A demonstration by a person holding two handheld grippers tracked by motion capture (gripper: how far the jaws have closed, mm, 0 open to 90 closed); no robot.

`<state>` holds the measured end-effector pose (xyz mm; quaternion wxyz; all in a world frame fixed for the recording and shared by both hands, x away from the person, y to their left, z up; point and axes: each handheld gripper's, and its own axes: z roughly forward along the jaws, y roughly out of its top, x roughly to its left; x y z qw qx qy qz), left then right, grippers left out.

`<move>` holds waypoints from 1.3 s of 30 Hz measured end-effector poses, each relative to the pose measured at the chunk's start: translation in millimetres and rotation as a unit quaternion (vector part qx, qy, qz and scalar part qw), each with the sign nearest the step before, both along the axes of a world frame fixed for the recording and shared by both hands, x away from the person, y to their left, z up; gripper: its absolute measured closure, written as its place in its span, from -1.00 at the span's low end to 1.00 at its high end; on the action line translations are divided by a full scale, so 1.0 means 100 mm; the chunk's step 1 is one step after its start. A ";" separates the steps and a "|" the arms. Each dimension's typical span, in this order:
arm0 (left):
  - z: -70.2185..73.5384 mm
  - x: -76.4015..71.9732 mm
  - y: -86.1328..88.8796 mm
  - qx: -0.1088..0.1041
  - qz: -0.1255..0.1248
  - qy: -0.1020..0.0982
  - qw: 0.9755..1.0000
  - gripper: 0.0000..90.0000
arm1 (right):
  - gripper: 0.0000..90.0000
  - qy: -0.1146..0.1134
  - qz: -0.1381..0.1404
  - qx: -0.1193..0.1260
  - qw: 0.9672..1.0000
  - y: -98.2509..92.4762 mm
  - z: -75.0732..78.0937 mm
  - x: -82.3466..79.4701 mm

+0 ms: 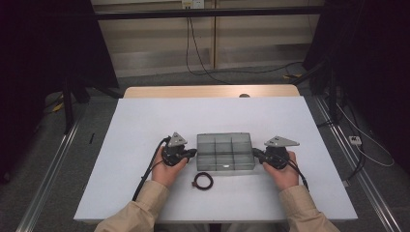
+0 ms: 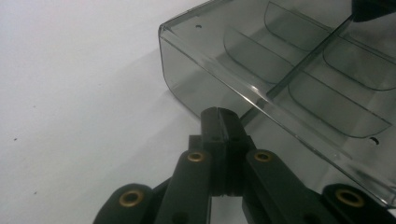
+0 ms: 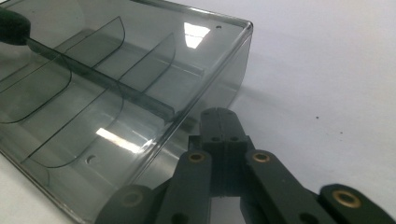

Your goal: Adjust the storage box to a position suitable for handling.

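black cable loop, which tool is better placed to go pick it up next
Left, probably. The black cable loop lies just beside the left tool, nearer the person, while the right tool sits across the box.

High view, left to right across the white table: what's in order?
Left tool, shut → dark cable coil → clear smoky divided box → right tool, shut. All on the white table.

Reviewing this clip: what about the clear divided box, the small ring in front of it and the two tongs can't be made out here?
- Dark ring, high view: too small to tell what it is.
- Clear box, left gripper view: far end cut off by the frame edge.
- Left tongs and right tongs: jaws shut, tips at the box's end walls; actual contact is hidden by the tips themselves.
- Small object at the table's far edge, high view: too small.
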<state>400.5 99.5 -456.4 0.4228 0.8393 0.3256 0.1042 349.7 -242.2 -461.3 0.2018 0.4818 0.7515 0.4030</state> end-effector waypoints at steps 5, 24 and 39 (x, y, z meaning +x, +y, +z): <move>0.01 -0.01 0.04 0.003 0.003 0.002 1.000 1.00 | 1.00 0.000 0.005 0.000 1.000 0.04 0.00 -0.01; 0.03 -0.04 0.14 -0.002 0.021 0.003 1.000 1.00 | 1.00 -0.002 0.019 0.000 1.000 0.14 0.00 0.00; 0.03 -0.06 0.19 -0.004 0.032 0.005 0.999 1.00 | 1.00 -0.003 0.024 -0.002 1.000 0.20 0.00 0.02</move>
